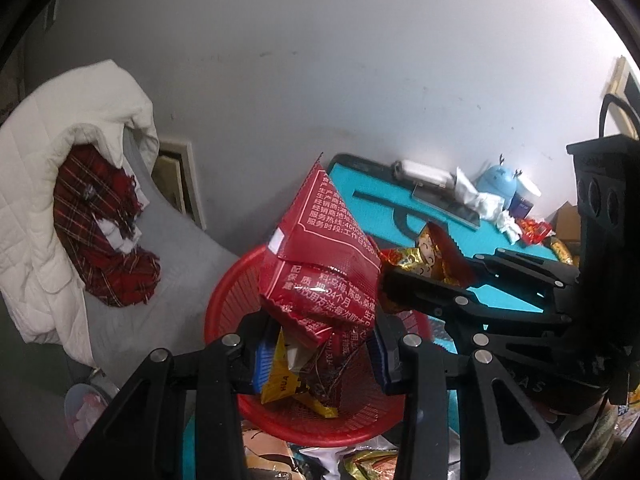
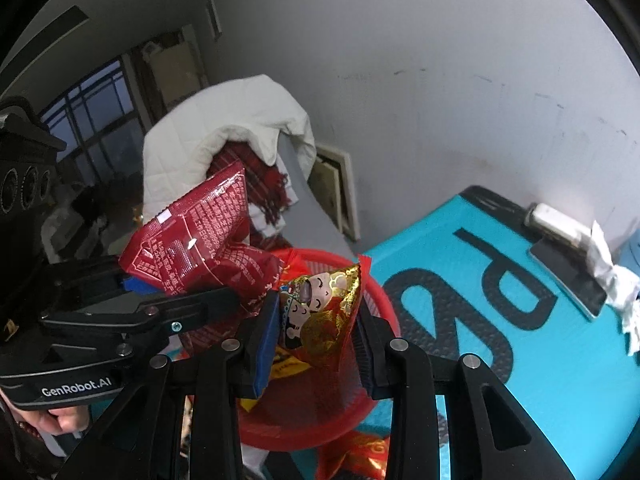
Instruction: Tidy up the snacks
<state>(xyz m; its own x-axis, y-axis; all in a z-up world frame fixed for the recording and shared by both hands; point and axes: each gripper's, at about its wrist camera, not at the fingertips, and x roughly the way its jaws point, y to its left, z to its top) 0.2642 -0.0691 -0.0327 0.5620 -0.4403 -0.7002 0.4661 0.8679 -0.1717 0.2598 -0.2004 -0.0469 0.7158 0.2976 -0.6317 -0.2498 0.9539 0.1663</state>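
My left gripper (image 1: pixel 316 354) is shut on a dark red snack packet with white print (image 1: pixel 320 256) and holds it upright over a red mesh basket (image 1: pixel 224 304). The basket holds a yellow packet (image 1: pixel 280 384) and other snacks. My right gripper (image 2: pixel 316 344) is shut on a red-and-gold packet with cartoon figures (image 2: pixel 320 308), also above the basket (image 2: pixel 380 292). In the left wrist view the right gripper (image 1: pixel 392 280) comes in from the right with that packet (image 1: pixel 428 256). In the right wrist view the left gripper (image 2: pixel 180 292) holds the dark red packet (image 2: pixel 200 248) at the left.
The basket sits at the edge of a teal mat (image 2: pixel 500 320) on a table. At the mat's far end lie a white box (image 1: pixel 424 172), crumpled tissue (image 1: pixel 484 204), a blue toy (image 1: pixel 500 180) and more snacks (image 1: pixel 534 230). More packets lie below the basket (image 2: pixel 356 456). A white quilt and a plaid scarf (image 1: pixel 100 232) lie on a grey seat at the left.
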